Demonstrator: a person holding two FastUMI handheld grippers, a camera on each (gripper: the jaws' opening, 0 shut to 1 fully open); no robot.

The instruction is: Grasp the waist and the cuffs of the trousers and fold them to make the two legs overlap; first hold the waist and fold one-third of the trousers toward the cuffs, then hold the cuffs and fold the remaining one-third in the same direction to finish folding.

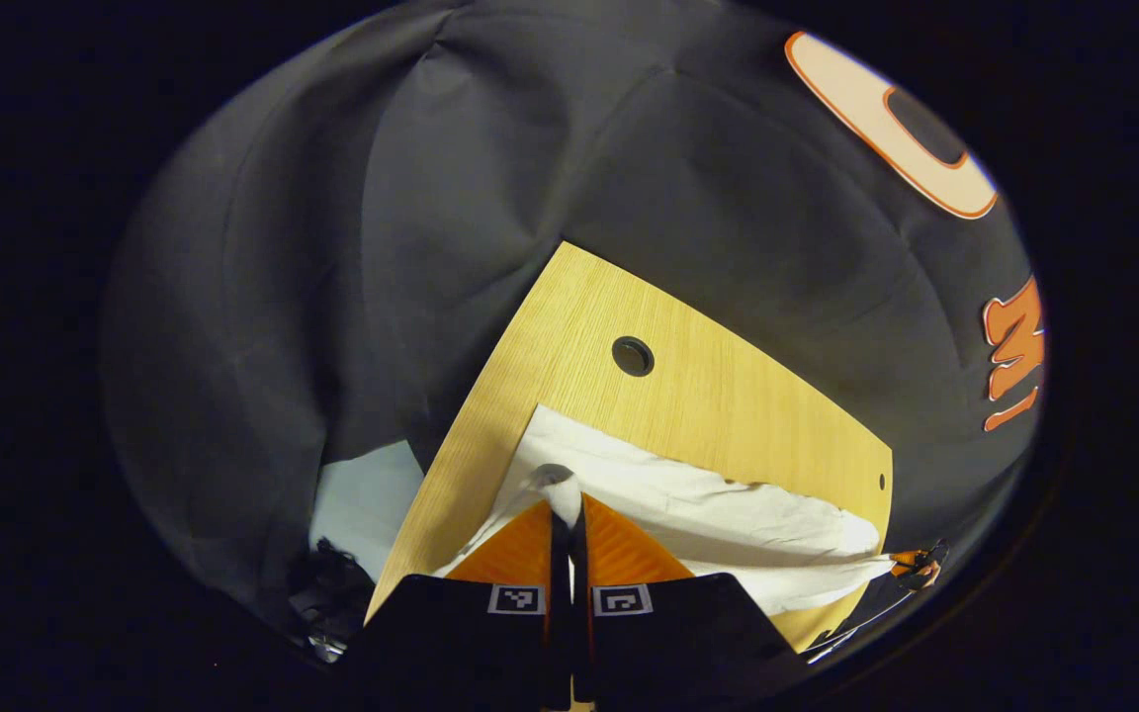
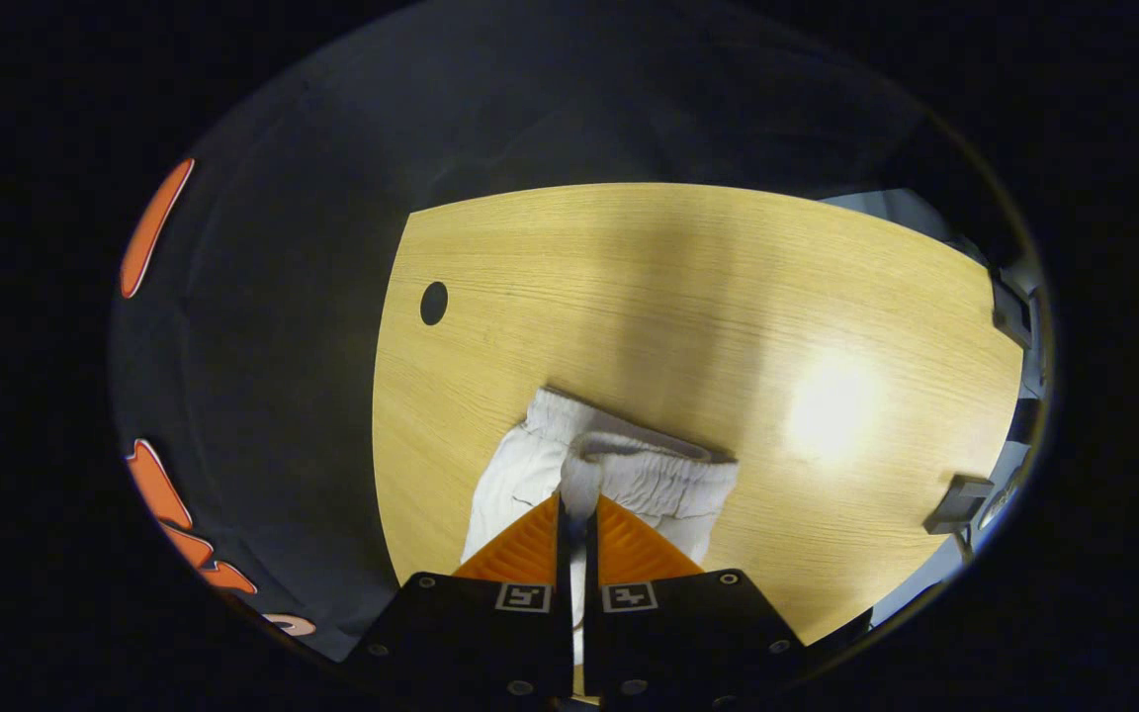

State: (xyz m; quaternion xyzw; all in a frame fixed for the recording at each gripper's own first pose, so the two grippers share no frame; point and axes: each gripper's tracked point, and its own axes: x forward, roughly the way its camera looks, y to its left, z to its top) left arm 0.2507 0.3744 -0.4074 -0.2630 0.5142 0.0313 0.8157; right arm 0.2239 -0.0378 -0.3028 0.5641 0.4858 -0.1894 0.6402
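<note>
Trousers [image 1: 728,514] lifted over table [image 1: 708,396]: left gripper [image 1: 569,509] pinches cuff end, right gripper [image 2: 579,504] pinches waist. Probably early stage; thirds folds not yet done.

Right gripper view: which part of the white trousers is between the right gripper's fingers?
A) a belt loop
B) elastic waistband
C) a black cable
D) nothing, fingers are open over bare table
B: the right gripper has both fingers closed on the gathered, ribbed waistband of the white trousers, which lie on the wooden table.
</note>
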